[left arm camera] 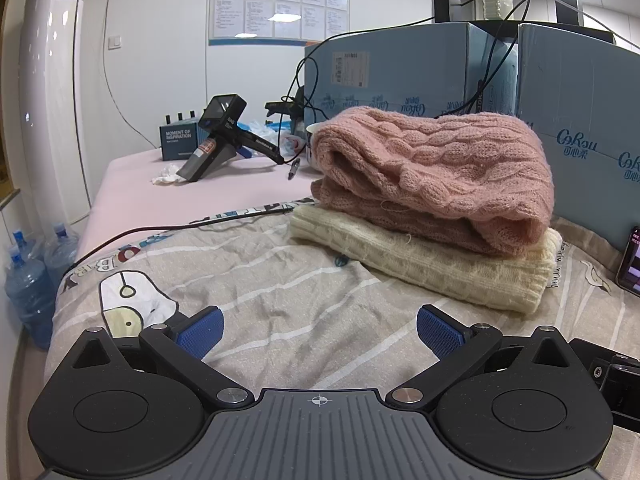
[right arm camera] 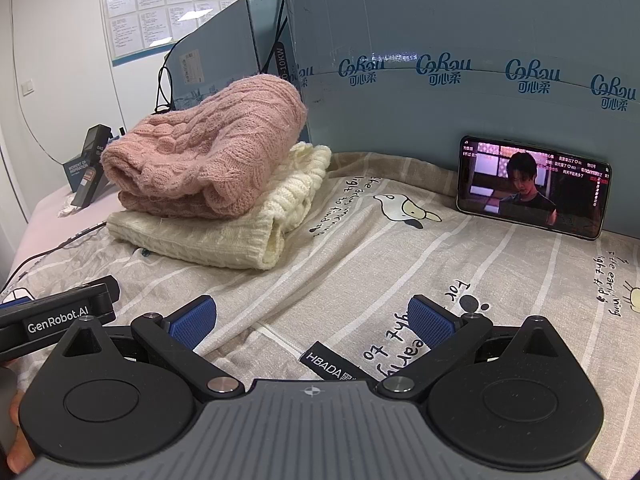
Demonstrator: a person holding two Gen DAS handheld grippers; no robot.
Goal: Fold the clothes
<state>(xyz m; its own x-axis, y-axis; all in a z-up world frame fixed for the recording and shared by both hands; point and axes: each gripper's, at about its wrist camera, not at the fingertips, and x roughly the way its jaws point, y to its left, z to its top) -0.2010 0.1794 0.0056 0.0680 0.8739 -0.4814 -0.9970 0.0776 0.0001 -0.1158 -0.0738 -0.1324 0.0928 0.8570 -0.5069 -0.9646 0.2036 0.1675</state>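
The left gripper [left arm camera: 320, 330] hangs low over the printed bedsheet [left arm camera: 280, 292] with its blue-padded fingers [left arm camera: 202, 330] spread wide and nothing between them. The right gripper [right arm camera: 312, 322] sits the same way — jaws wide apart, empty — above the sheet, just over a small black HBADA label [right arm camera: 332, 364] lying on the cloth. In the right wrist view the body of the other gripper, marked GenRobot.AI, shows at the left edge.

Ahead of both, on the sheet, lies the folded clothing: a pink cable-knit sweater [left arm camera: 436, 168] folded and stacked squarely on a folded cream knit sweater [left arm camera: 440, 264]. The cream one touches the sheet and sticks out from under the pink one on the near side. The pile sits just in front of the blue cardboard boxes [left arm camera: 400, 68] that wall the far side; these are closed, so their contents cannot be seen. Black cables [left arm camera: 500, 52] hang down over them.

A phone [right arm camera: 532, 188] leans on its long edge against the nearer box, screen lit, well to the right of the pile. A black cable [left arm camera: 160, 230] runs across the sheet's left part.

Beyond the sheet, on the pink table cover [left arm camera: 224, 192], stand a spare black handheld device [left arm camera: 216, 136], a small dark box [left arm camera: 178, 140], a crumpled tissue [left arm camera: 166, 174] and a pen [left arm camera: 294, 168]. Water bottles [left arm camera: 32, 276] stand on the floor at left — beside a tall white air conditioner [left arm camera: 52, 80].
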